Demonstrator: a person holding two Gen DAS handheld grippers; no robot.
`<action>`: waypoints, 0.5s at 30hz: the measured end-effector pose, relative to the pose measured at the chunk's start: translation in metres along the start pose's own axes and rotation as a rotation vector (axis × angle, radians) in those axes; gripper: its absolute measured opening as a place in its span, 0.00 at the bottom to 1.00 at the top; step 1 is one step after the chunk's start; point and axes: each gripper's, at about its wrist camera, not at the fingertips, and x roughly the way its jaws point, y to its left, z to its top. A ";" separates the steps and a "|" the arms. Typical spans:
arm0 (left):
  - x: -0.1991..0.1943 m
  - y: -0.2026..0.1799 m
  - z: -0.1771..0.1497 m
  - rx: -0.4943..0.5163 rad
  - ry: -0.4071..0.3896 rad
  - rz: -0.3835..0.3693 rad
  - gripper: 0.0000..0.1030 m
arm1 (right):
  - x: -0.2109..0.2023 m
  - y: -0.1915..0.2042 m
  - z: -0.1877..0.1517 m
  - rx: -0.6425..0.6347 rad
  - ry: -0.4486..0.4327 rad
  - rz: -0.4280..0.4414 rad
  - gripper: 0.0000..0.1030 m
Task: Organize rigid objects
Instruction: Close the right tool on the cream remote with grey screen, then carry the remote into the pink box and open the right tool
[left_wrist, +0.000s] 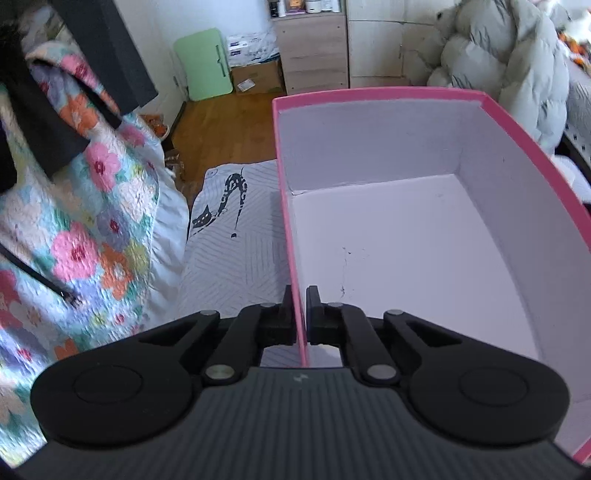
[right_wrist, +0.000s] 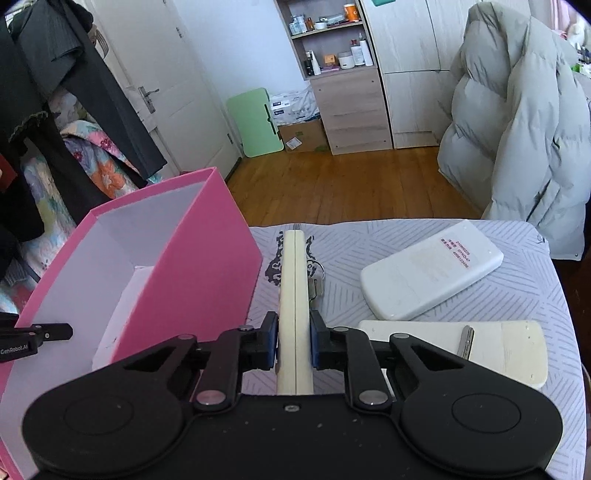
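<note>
Left gripper (left_wrist: 298, 314): I am pinching the pink box (left_wrist: 388, 96) wall, thin stiff card.
Right gripper (right_wrist: 293, 341): I am clamping the cream remote (right_wrist: 294, 288) beside the box; light, hard, slippery, held near its end.

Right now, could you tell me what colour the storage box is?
The box is pink outside, with a pale white interior; the right wrist view shows it best.

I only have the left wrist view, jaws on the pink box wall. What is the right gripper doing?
Observer: The right gripper is shut on a cream remote, held on edge beside the box.
Operator: Anything else outside it?
Observer: A white remote lies flat to the right.
Operator: Anything nearer?
Observer: A cream slab with a key on top.
</note>
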 end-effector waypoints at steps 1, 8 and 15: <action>-0.001 0.002 0.001 -0.010 -0.005 -0.002 0.03 | -0.003 0.000 0.001 0.005 -0.011 -0.001 0.20; -0.004 0.004 0.001 -0.065 -0.046 0.022 0.03 | -0.042 0.012 0.016 -0.003 -0.140 0.018 0.20; -0.008 0.005 0.003 -0.113 -0.089 0.041 0.03 | -0.059 0.067 0.038 -0.009 -0.137 0.225 0.20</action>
